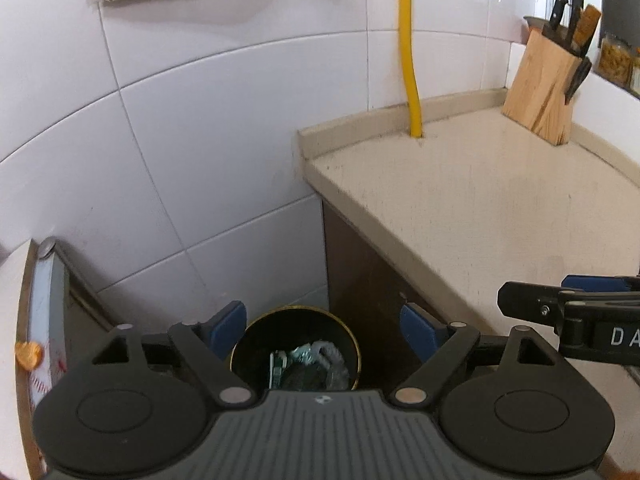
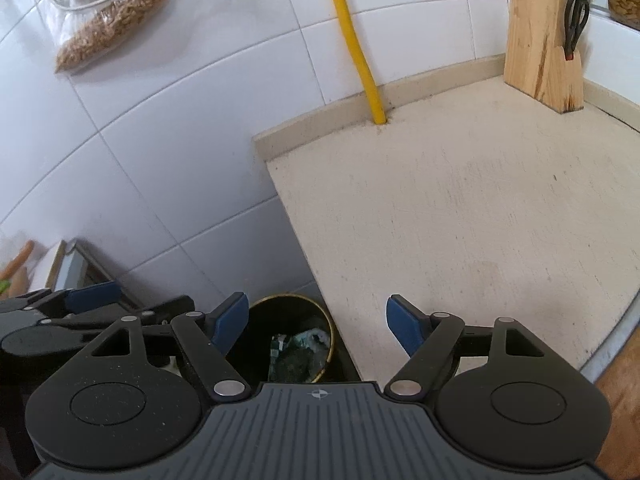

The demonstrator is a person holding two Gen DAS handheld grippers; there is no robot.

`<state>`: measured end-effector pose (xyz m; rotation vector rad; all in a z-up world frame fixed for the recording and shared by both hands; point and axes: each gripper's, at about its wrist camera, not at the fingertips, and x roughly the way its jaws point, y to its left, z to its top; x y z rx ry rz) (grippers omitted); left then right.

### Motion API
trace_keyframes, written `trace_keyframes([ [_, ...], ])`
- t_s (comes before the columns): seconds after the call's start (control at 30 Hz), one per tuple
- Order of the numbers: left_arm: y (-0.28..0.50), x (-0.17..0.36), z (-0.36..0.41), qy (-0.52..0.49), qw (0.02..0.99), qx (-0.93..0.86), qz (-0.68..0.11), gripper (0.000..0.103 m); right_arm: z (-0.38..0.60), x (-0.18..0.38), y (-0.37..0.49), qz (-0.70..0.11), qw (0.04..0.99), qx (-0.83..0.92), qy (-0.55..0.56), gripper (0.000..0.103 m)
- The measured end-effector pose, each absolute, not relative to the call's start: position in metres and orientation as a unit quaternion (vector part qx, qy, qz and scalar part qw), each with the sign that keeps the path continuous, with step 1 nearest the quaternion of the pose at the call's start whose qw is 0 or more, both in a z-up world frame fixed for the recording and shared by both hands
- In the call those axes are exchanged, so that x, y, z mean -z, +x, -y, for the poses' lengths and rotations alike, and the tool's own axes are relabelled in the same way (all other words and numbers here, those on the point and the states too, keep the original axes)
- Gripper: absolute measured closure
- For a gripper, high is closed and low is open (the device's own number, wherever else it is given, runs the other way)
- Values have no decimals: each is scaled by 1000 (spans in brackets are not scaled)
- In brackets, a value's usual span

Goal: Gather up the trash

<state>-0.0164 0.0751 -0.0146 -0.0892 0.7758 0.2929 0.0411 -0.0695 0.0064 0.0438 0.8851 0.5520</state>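
A black round trash bin with a gold rim stands on the floor between the tiled wall and the counter side. Crumpled green and silvery wrappers lie inside it. My left gripper is open and empty, directly above the bin. My right gripper is open and empty, over the counter's left edge, with the bin and its wrappers below its left finger. The right gripper also shows in the left wrist view, and the left gripper in the right wrist view.
A beige countertop carries a wooden knife block at its far corner. A yellow pipe runs down the white tiled wall into the counter. Bags of dried food hang on the wall. A cabinet edge stands at the left.
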Motion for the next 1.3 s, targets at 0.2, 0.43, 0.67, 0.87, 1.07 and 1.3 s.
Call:
trace_keyframes([
  [0.2,-22,6,-65,-51,913,-138,-380,23,80,-7,31,-428,865,-262,23,21],
  [0.43,-12,-23,-34,-27,931,-91,-353,20,111,-29,16,-391,892,-225,32,20],
  [0.67,-15,-32,-22,-21,933,-73,-351,19,128,-36,8,-381,901,-201,42,20],
  [0.87,-22,-30,-30,-29,927,-87,-363,18,121,-31,6,-391,894,-214,39,19],
  [1.07,-24,-17,-39,-43,914,-99,-392,17,112,-22,4,-411,883,-226,28,19],
  [1.3,-21,-5,-43,-54,899,-102,-422,17,107,-9,7,-438,869,-228,21,19],
])
